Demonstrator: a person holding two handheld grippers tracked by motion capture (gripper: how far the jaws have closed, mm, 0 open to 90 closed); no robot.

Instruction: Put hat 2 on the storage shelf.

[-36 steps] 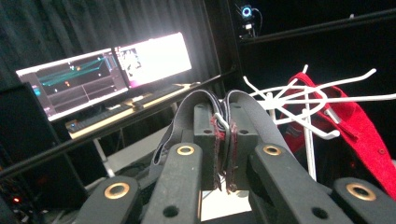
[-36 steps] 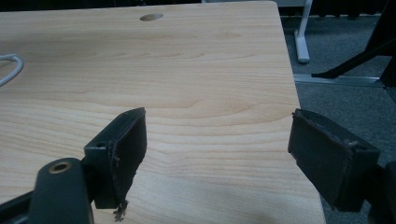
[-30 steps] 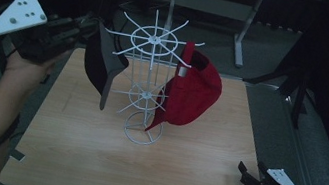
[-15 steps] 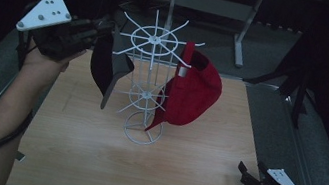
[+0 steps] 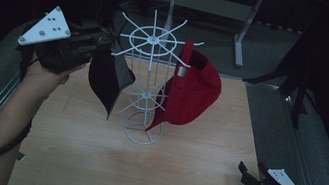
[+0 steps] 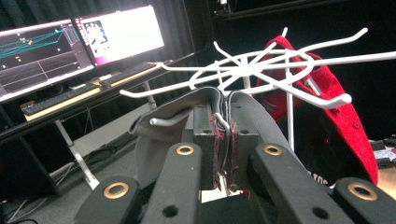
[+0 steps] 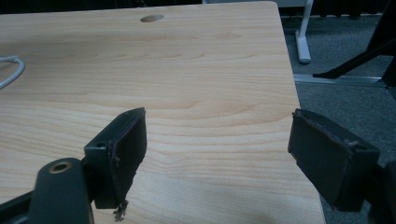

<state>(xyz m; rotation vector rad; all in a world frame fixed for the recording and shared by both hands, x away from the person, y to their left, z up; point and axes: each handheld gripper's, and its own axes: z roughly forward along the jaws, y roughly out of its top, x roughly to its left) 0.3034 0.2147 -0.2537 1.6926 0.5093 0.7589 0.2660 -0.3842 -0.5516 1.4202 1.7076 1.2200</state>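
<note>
A white wire rack point(image 5: 153, 41) with spoked rings stands mid-table. A red cap point(image 5: 194, 91) hangs on its right side. My left gripper point(image 5: 102, 44) is shut on a dark grey cap point(image 5: 103, 80), which dangles beside the rack's left spokes. In the left gripper view the pads pinch the cap's folded edge point(image 6: 223, 122), and a white hook tip point(image 6: 162, 121) lies against the cap point(image 6: 161, 140), under the rack's top ring point(image 6: 252, 65). The red cap point(image 6: 348, 123) hangs behind. My right gripper point(image 5: 247, 173) rests low at the table's near right, jaws wide apart point(image 7: 217, 149) over bare wood.
The wooden table point(image 5: 188, 177) has a metal rail along each side. A cable hole point(image 7: 152, 18) sits near its far edge. Lit monitors point(image 6: 70, 42) and a desk stand off to one side, and a metal stand point(image 5: 241, 29) is behind the table.
My left gripper has carried the dark grey cap right and a little down, closer to the rack's left spokes. The right gripper has stayed put.
</note>
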